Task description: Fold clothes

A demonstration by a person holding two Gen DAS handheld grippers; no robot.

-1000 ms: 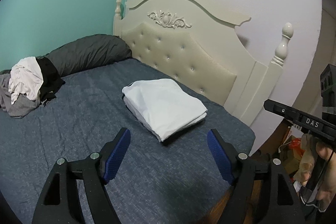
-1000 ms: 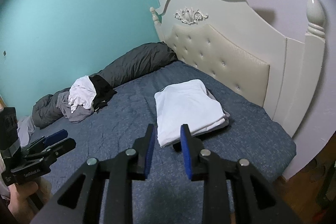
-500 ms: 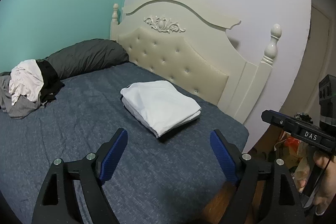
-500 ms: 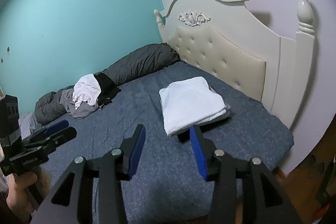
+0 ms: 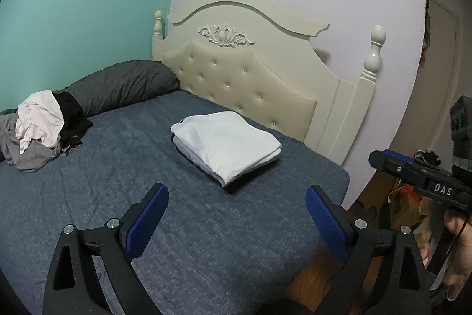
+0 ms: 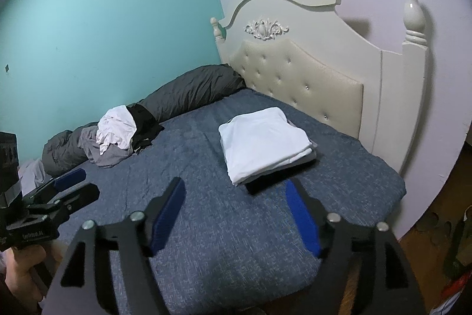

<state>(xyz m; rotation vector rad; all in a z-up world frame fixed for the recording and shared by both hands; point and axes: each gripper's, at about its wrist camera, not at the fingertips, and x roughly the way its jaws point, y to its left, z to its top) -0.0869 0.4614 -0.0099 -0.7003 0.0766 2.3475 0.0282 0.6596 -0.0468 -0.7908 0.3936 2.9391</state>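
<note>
A stack of folded clothes (image 5: 227, 146), white on top, lies on the blue bed (image 5: 118, 197) near the headboard; the right wrist view shows the same folded stack (image 6: 265, 142) with grey and black layers beneath. A heap of unfolded clothes (image 5: 41, 129), white, black and grey, sits at the far left; it shows as the heap (image 6: 118, 135) in the right wrist view. My left gripper (image 5: 237, 210) hangs over the bed's near part, jaws opening, nothing between them. My right gripper (image 6: 236, 207) is also opening and empty, short of the stack.
A dark grey rolled duvet (image 5: 124, 84) lies along the teal wall. The cream tufted headboard (image 5: 250, 87) stands behind the stack. Wooden floor and clutter (image 5: 407, 197) lie past the bed's right edge. A hand (image 6: 20, 270) holds the left gripper's handle.
Both grippers have drawn back from the folded stack, which now looks smaller. The right jaws have spread from nearly shut to wide, and the left jaws have widened a little.
</note>
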